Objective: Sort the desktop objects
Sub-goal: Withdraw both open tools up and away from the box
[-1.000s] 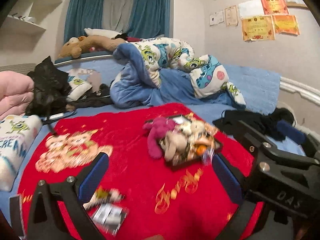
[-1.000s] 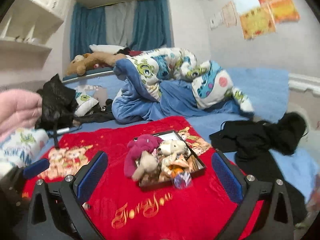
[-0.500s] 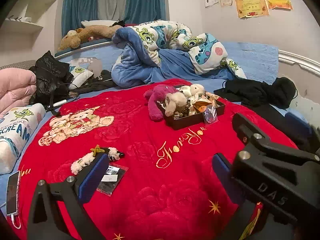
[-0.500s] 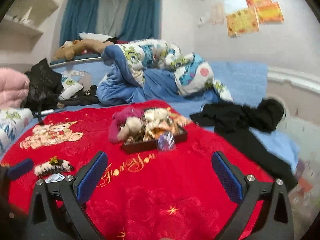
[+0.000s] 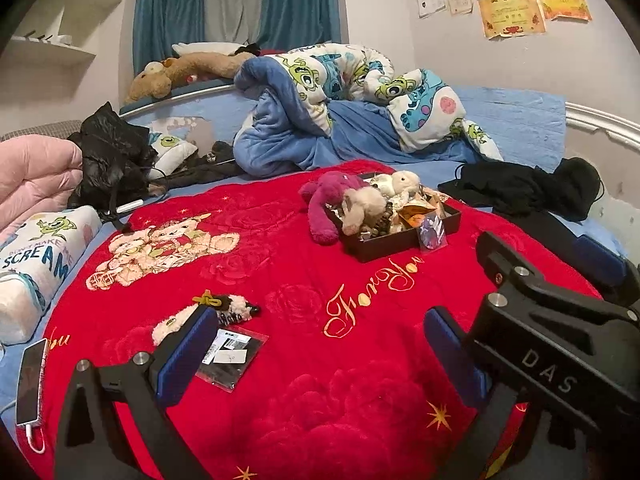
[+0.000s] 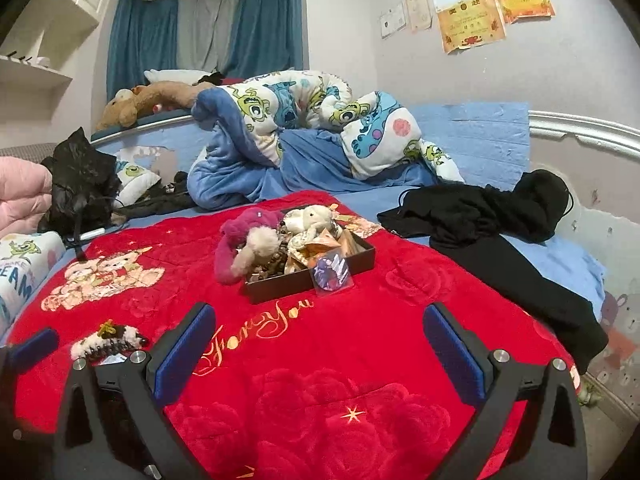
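Note:
A dark tray (image 5: 394, 240) (image 6: 288, 282) sits on the red blanket (image 5: 320, 380) (image 6: 320, 360), piled with a pink plush (image 5: 328, 204) (image 6: 236, 240), cream plush toys, beads and packets; a round badge (image 5: 432, 232) (image 6: 331, 273) leans on its front wall. Nearer lie a fuzzy white hair clip (image 5: 208, 312) (image 6: 108, 340) and a clear packet with a label (image 5: 230, 356). My left gripper (image 5: 316, 348) is open and empty, the clip just beyond its left finger. My right gripper (image 6: 316, 344) is open and empty, well short of the tray.
A phone on a cable (image 5: 30, 384) lies at the blanket's left edge by a printed pillow (image 5: 36, 260). Black clothes (image 6: 500, 216) spread at the right. A rumpled blue quilt (image 5: 320, 120), a black bag (image 5: 108, 152) and a pink duvet (image 5: 32, 180) lie behind.
Both grippers pulled back from the tray and lifted, so the tray looks farther off and the hair clip and packet near the front came into full view. Both stayed open.

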The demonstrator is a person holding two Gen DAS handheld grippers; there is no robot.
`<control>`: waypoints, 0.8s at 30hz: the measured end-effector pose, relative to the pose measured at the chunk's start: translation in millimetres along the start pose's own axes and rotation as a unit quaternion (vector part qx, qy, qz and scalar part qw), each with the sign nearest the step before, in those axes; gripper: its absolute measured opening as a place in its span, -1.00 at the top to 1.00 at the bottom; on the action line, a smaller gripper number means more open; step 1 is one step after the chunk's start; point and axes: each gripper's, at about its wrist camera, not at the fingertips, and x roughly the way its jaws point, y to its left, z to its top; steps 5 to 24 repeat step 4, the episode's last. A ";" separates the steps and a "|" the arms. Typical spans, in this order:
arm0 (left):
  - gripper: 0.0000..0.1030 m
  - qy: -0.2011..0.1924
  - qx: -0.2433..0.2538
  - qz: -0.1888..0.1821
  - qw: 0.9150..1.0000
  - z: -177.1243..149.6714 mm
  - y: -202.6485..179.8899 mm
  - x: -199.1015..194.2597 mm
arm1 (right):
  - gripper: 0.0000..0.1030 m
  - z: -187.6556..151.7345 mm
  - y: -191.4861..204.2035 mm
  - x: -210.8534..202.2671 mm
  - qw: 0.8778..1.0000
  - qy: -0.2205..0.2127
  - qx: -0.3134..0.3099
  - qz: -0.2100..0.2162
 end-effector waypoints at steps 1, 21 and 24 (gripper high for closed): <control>-1.00 0.000 0.001 0.002 1.000 0.1 -0.5 0.0 | -1.00 -0.1 -0.2 -0.2 1.000 0.000 -0.002 -0.002; -1.00 -0.005 0.003 0.007 1.000 0.3 -1.1 -1.5 | -1.00 0.0 -0.6 -2.0 1.000 -0.002 -0.006 -0.008; -1.00 -0.005 0.003 0.007 1.000 0.3 -1.1 -1.5 | -1.00 0.0 -0.6 -2.0 1.000 -0.002 -0.006 -0.008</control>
